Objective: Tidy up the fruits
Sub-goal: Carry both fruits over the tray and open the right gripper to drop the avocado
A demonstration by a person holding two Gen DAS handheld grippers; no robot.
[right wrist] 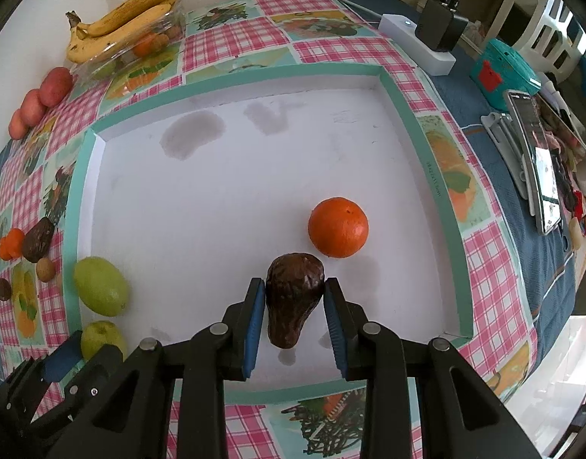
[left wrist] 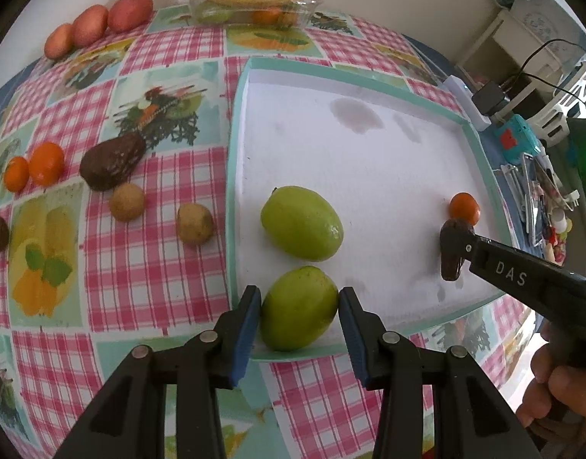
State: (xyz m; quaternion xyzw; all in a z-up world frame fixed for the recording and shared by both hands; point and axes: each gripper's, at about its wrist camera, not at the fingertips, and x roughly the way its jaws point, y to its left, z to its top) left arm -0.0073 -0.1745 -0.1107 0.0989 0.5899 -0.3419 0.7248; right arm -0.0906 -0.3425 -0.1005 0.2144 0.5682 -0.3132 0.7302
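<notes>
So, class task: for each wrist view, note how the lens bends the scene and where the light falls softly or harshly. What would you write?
Left wrist view: fisheye bows the tray rim and checked tablecloth; soft daylight, faint shadows under the green fruit. Right wrist view: same bulging; overexposed at the lower right edge; avocado sharp.
</notes>
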